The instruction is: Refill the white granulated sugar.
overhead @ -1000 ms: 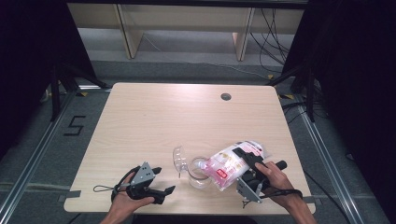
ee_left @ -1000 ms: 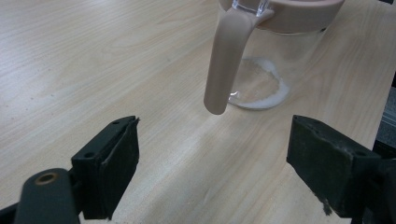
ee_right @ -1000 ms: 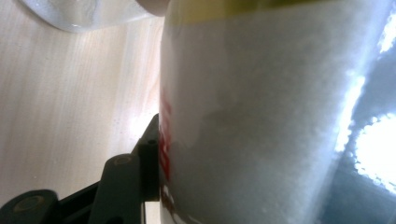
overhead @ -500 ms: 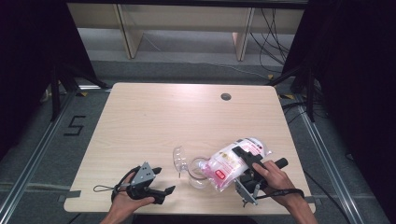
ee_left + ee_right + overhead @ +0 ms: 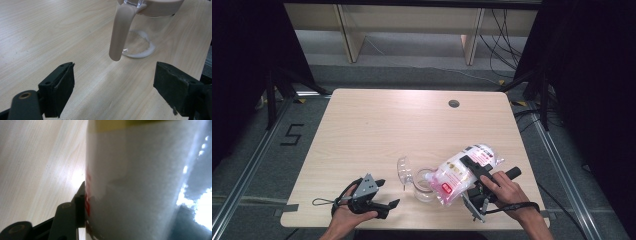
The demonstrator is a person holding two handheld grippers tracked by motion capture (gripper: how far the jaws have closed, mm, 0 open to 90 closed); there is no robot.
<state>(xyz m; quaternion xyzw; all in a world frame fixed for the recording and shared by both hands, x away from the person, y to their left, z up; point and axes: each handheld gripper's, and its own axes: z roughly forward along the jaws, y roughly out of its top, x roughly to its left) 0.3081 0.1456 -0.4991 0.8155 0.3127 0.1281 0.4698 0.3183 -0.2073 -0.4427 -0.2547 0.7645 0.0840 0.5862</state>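
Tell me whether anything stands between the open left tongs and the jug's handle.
Nothing visible does. In the left gripper view only bare table lies between the open left tongs and the jug's beige handle.

On the pale wooden counter (image 5: 377, 125), your right hand-held gripper (image 5: 475, 172) holds the clear plastic bag of white powder (image 5: 457, 172) tilted over the clear glass pitcher (image 5: 424, 184), with your left hand-held gripper (image 5: 384, 194) resting to the pitcher's left.

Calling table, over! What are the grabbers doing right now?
Right gripper shut on bag of white powder, tipped over clear jug. Left gripper open, empty, facing jug handle. Nothing blocking.
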